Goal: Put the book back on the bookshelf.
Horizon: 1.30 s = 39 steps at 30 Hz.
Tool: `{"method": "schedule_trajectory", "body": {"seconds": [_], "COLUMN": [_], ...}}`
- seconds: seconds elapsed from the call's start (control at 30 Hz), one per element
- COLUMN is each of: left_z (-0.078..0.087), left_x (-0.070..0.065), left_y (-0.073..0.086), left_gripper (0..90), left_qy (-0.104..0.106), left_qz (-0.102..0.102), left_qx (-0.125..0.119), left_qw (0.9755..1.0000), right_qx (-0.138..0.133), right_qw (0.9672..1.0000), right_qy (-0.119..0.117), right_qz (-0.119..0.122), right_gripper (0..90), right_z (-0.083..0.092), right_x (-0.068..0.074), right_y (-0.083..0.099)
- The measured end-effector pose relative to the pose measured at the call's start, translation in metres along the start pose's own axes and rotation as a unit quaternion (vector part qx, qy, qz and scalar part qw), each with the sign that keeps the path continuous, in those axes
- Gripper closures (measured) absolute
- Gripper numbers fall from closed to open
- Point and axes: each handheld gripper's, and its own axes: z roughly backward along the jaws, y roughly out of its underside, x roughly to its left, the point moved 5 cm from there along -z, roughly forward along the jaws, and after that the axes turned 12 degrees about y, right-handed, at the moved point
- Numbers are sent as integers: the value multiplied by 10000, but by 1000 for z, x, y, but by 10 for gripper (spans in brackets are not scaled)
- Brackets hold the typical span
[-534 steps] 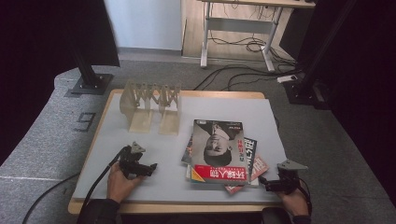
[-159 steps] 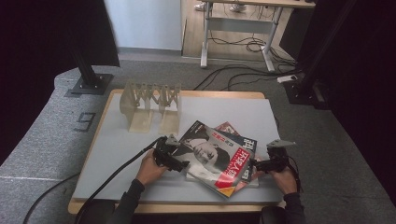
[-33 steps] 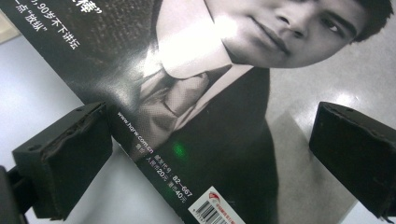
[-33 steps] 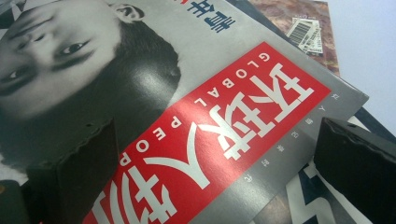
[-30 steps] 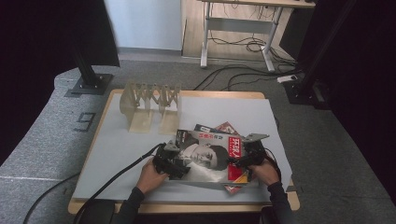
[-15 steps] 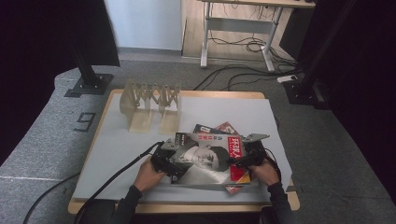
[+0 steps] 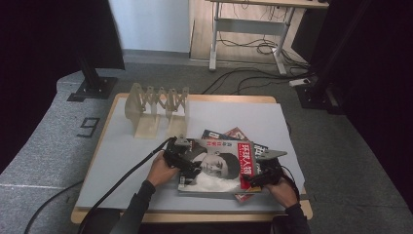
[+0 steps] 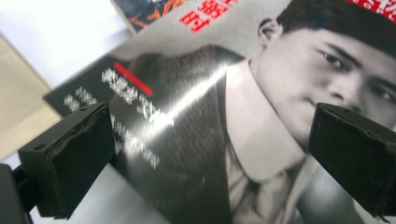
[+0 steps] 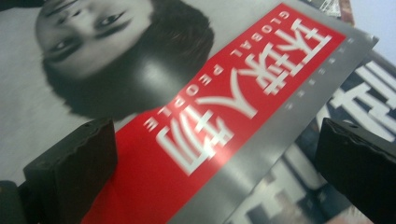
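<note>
1. High view: since half a second ago the top magazine (image 7: 217,165) has barely shifted; it lies on the stack (image 7: 234,136) near the table's (image 7: 122,146) front edge, left gripper (image 7: 187,165) and right gripper (image 7: 253,179) at its two short sides.
2. Left gripper view: jaws stand apart over the magazine's portrait cover (image 8: 233,121).
3. Right gripper view: jaws apart above the red title band (image 9: 219,126).

From my high view the top magazine (image 7: 219,165) covers most of the stack (image 7: 234,134); I only get corners of the ones beneath, too small to read. My left gripper (image 7: 187,165) and right gripper (image 7: 251,179) overlap the cover's edges, so I can't tell whether they touch it. In both gripper views the cover runs off the frame, its print blurred. My forearms are cut off at the bottom.
</note>
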Motion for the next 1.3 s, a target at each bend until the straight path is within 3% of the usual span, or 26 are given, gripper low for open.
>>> {"method": "schedule_trajectory", "body": {"seconds": [0.3,0.7,0.9,1.3], "left_z": [-14,-21,-23,-25], "left_x": [11,23,25,18], "left_y": [-14,-24,-26,-22], "left_gripper": [7,7,6,0], "left_qy": [-116,-253,-297,-279], "left_qz": [-24,7,16,-95], "left_qx": [53,-53,-105,77], "left_qw": [9999,9997,9995,9995], "right_qx": [-31,-26,26,-9], "right_qw": [10000,9996,9989,9995], "right_qy": [-73,-177,-96,-179], "right_qz": [50,203,448,273], "right_gripper": [0,0,0,0], "right_z": [15,28,31,31], "right_x": [10,24,29,25], "right_y": [13,23,28,27]}}
